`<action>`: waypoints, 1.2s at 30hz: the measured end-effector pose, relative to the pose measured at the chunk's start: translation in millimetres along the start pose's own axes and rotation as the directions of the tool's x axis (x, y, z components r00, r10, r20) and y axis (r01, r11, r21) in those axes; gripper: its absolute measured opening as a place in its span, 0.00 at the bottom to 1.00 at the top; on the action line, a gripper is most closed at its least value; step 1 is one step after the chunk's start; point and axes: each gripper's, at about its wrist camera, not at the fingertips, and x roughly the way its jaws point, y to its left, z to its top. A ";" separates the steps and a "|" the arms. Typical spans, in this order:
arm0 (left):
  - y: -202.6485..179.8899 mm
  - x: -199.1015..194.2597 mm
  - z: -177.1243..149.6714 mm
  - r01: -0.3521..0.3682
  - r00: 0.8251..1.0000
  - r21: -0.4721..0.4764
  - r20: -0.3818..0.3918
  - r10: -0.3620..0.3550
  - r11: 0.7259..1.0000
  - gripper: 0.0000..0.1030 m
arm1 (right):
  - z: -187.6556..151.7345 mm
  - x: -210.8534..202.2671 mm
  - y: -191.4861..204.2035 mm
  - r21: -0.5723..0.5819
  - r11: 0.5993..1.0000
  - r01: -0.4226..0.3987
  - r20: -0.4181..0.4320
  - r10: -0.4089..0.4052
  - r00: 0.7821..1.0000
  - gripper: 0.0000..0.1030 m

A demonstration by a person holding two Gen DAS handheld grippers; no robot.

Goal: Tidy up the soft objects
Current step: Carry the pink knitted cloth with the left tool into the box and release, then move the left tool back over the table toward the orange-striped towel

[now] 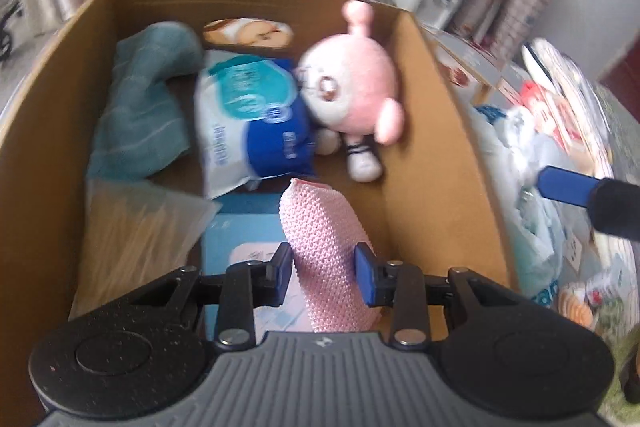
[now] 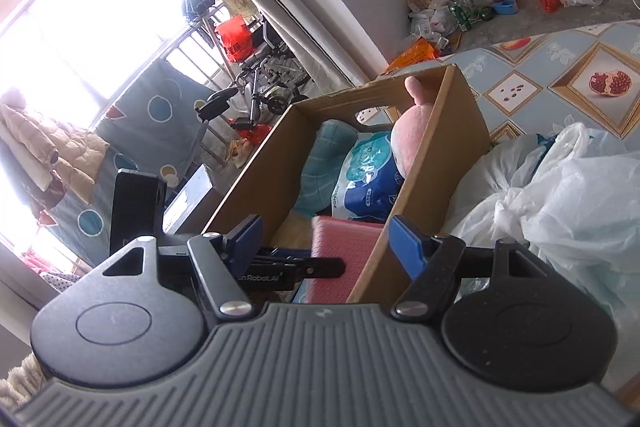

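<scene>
Your left gripper (image 1: pixel 323 273) is clamped on the pink cloth (image 1: pixel 320 239), hanging over the near end of the box (image 1: pixel 436 131). Lower it beside the plush (image 1: pixel 352 83) before letting go. Right gripper (image 2: pixel 326 245) is apart, holding nothing.

The box (image 1: pixel 432 131) is plain matt brown cardboard, the pink cloth (image 1: pixel 324 247) is bumpy knit, the toy (image 1: pixel 352 87) is soft and fuzzy, the towel (image 1: pixel 140 107) looks fluffy, and the tissue pack (image 1: pixel 256 115) is shiny plastic.
</scene>
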 end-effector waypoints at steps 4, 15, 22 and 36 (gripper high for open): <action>-7.2 7.5 4.7 -0.067 0.998 0.031 0.001 0.067 0.997 0.39 | -3.3 -3.1 0.4 -0.002 1.000 0.006 -0.005 -0.006 1.000 0.68; -3.0 -14.7 -11.1 -0.096 0.995 0.026 0.029 0.096 0.995 0.32 | -7.6 -19.1 -4.4 0.002 1.000 0.016 0.008 -0.016 1.000 0.69; -11.2 7.0 -9.1 -0.108 0.994 0.067 -0.002 0.109 0.992 0.16 | -12.9 -20.0 -0.5 -0.009 1.000 0.009 0.000 -0.009 1.000 0.69; -17.0 -1.8 -14.9 -0.125 0.992 0.059 0.030 0.123 0.990 0.49 | -15.8 -41.7 -6.6 0.010 0.999 0.036 0.036 -0.036 0.999 0.69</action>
